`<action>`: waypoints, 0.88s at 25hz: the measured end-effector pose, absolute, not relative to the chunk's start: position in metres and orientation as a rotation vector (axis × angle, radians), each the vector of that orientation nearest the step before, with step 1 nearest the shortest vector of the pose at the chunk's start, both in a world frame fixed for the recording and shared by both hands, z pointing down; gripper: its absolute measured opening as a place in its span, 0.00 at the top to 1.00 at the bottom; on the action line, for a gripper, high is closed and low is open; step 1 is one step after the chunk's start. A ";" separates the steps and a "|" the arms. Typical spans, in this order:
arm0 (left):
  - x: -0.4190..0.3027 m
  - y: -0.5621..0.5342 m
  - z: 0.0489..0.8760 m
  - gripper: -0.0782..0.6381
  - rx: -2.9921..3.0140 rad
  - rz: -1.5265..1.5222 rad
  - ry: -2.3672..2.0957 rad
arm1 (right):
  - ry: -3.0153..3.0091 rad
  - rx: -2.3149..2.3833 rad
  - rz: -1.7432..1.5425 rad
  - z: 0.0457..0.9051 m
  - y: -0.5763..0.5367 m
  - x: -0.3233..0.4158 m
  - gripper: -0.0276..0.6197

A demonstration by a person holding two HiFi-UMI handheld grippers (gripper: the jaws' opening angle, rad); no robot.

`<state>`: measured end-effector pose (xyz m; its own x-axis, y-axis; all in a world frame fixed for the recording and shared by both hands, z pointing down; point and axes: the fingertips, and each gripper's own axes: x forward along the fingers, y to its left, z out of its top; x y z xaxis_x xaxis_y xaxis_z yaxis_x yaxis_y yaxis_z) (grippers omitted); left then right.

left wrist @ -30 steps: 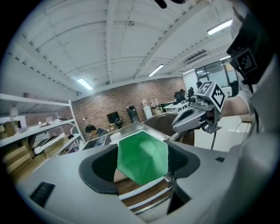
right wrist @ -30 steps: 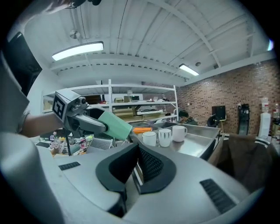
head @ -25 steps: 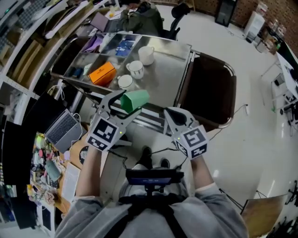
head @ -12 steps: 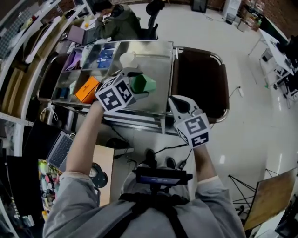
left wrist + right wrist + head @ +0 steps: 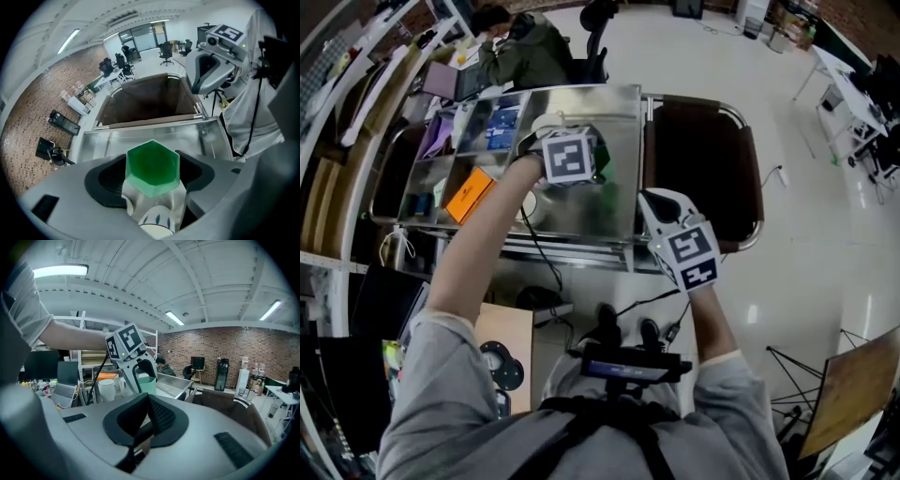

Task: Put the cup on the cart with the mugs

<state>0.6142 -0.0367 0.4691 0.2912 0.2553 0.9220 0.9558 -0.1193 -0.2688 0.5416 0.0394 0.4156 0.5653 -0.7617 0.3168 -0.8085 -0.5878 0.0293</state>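
Observation:
A green six-sided cup (image 5: 153,166) sits between the jaws of my left gripper (image 5: 153,174), which is shut on it. In the head view that gripper (image 5: 598,173) reaches out over the steel cart top (image 5: 623,122), with only a sliver of the cup (image 5: 603,169) showing past its marker cube. From the right gripper view the cup (image 5: 146,384) hangs low over the cart (image 5: 174,386), beside two white mugs (image 5: 106,389). Whether it touches the surface I cannot tell. My right gripper (image 5: 659,208) stays at the cart's near edge, shut and empty.
An orange box (image 5: 467,194) and other items fill the cart's left compartments. A dark brown bag (image 5: 698,159) hangs on the cart's right end. A person (image 5: 525,52) sits behind the cart. A laptop (image 5: 68,373) stands on a desk at the left.
My left gripper has carried the green cup forward and up from the cart's near edge to over the cart top. The right gripper has hardly moved.

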 end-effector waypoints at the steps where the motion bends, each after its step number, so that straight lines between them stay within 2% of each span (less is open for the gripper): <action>1: 0.619 -0.035 0.474 0.43 -1.568 -0.915 -1.146 | -1.327 2.632 0.415 0.417 0.040 0.542 0.97; 22: 0.637 -0.027 0.521 0.43 -1.469 -0.956 -1.218 | -1.291 2.687 0.495 0.434 0.055 0.553 0.97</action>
<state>0.6374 -0.0267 0.5207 0.1927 0.2241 0.9553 0.9812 -0.0346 -0.1898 0.5525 0.0546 0.4340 0.5829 -0.7376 0.3410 -0.7766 -0.6291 -0.0333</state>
